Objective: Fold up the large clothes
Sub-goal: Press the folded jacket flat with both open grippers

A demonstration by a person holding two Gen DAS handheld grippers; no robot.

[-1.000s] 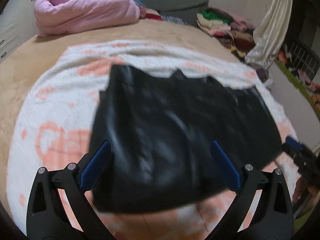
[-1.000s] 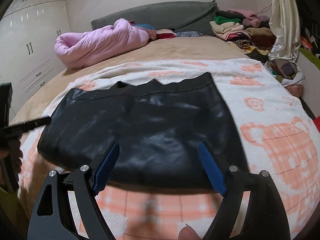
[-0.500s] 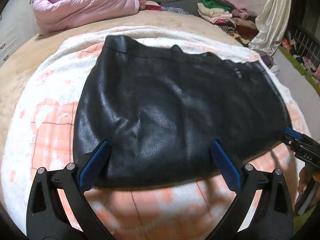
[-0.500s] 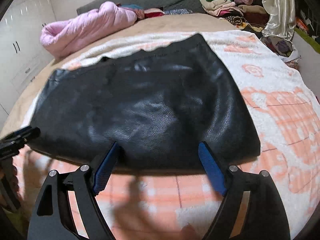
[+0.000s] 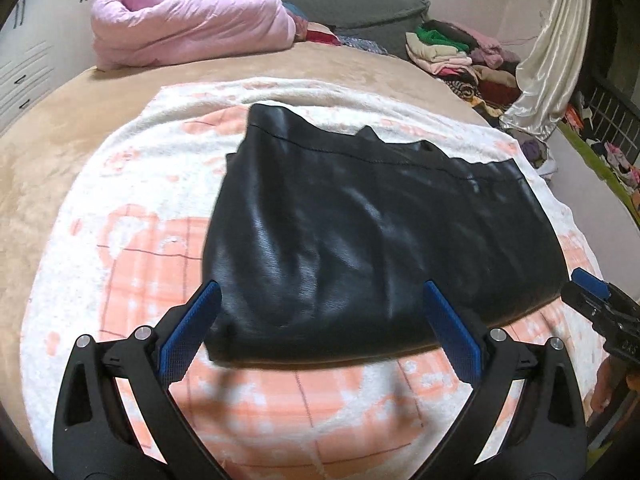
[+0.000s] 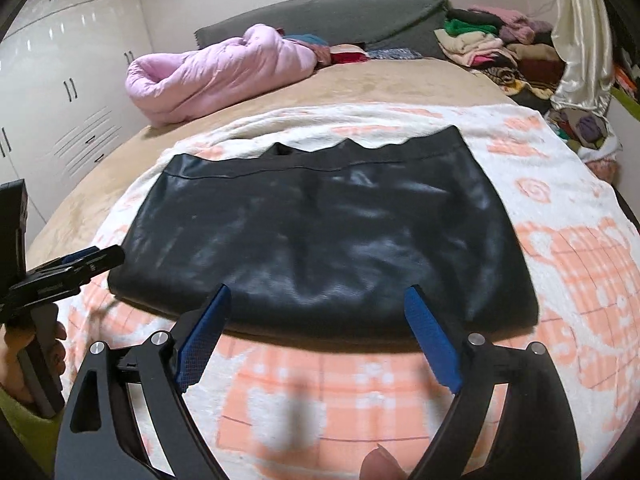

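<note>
Fingers of the left gripper (image 5: 320,316) are being held wide apart, clear of cloth. The right gripper (image 6: 316,320) jaws have just been opening, nothing between them. The glossy black leather-like garment (image 6: 320,240) is being left flat, seemingly folded, on the white-and-peach patterned blanket (image 6: 340,392). Beyond, a rolled pink quilt (image 5: 188,24) is lying.

Right tool (image 6: 316,312) gapes wide, empty, above black leather garment (image 6: 320,232).

We can read almost no text here. On the black body of the right gripper (image 5: 622,330) there are small pale letters, but they are too blurred to read.
</note>
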